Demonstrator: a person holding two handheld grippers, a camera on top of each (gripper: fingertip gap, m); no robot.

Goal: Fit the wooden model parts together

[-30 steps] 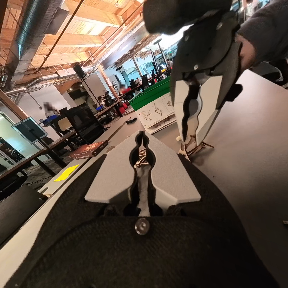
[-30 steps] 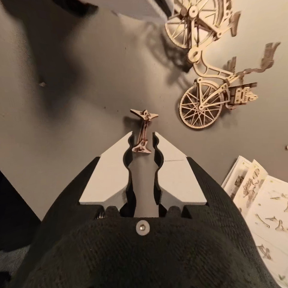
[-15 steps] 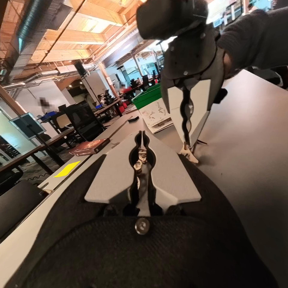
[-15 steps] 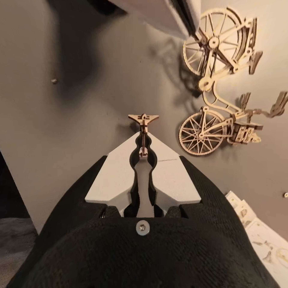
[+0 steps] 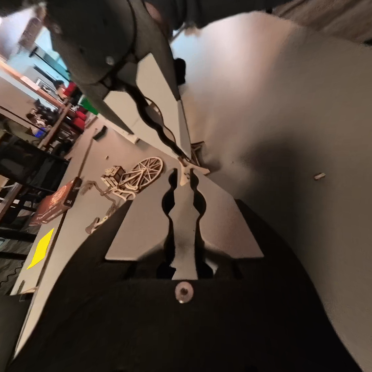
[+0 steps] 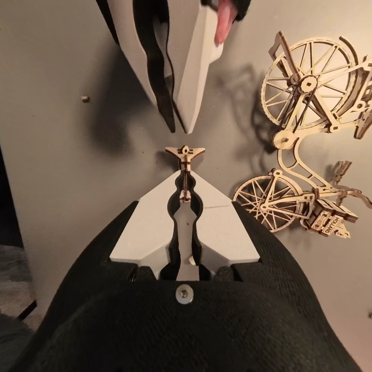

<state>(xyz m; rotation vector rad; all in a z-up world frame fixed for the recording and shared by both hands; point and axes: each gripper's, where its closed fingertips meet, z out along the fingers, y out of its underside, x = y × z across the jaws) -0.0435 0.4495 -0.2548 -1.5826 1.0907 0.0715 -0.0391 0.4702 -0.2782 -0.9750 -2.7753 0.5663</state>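
a pale grey table (image 6: 50, 60) carries everything. on it lies a wooden bicycle model (image 6: 291, 161) flat on its side, wheels and frame against the surface (in the left wrist view it sits left of centre (image 5: 132, 179)). a tiny wooden scrap (image 6: 85, 98) rests alone well apart from the bicycle. near the table's far left edge lie a reddish-brown box (image 5: 54, 203), a yellow patch (image 5: 41, 248) and a small dark object (image 5: 100, 133).
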